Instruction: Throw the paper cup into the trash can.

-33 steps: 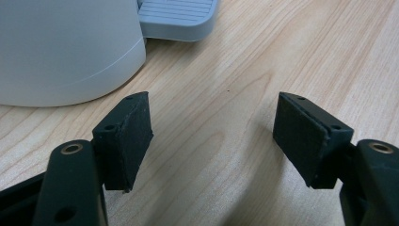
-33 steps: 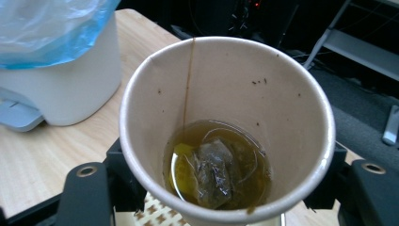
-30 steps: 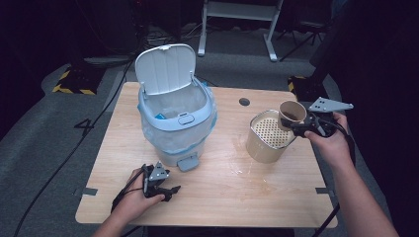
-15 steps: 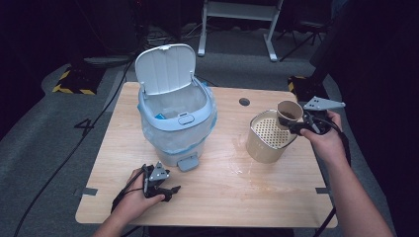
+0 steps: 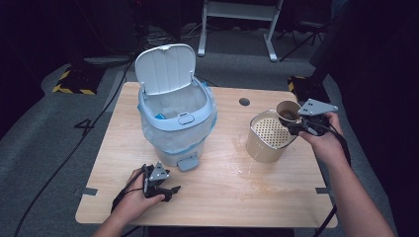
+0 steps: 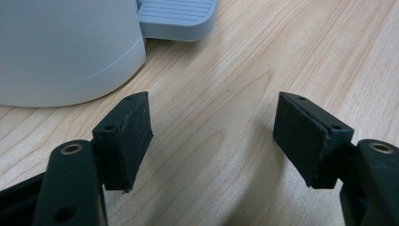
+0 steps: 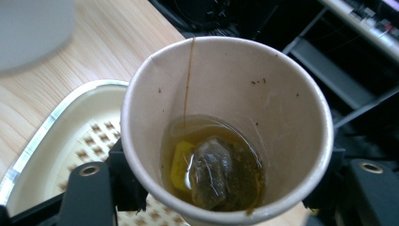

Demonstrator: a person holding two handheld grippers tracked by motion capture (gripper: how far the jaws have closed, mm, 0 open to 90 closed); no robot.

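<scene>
A paper cup [image 5: 287, 111] is held at the far right edge of a cream container [image 5: 267, 140] with a perforated strainer top. My right gripper [image 5: 292, 121] is shut on the cup, and its jaws have just tightened a little on it. In the right gripper view the cup [image 7: 226, 132] stands nearly upright between the jaws of my right gripper [image 7: 226, 188], holding a wet tea bag [image 7: 211, 174] in a little brownish liquid, with the strainer [image 7: 80, 141] below it. My left gripper [image 5: 173, 190] rests open on the table by the front edge. Nothing lies between the pads of my left gripper [image 6: 214, 136].
A pale blue pedal bin [image 5: 175, 123] with a blue liner stands at the table's middle left, lid up. Its pedal [image 5: 188, 163] points toward the left gripper, and the bin's base [image 6: 66, 47] and pedal [image 6: 176, 14] are close ahead of it. The wooden table [image 5: 237, 197] has a wet patch near the container.
The right gripper has shifted slightly to the left with the cup, staying over the container's far right edge. The left gripper has not moved.
</scene>
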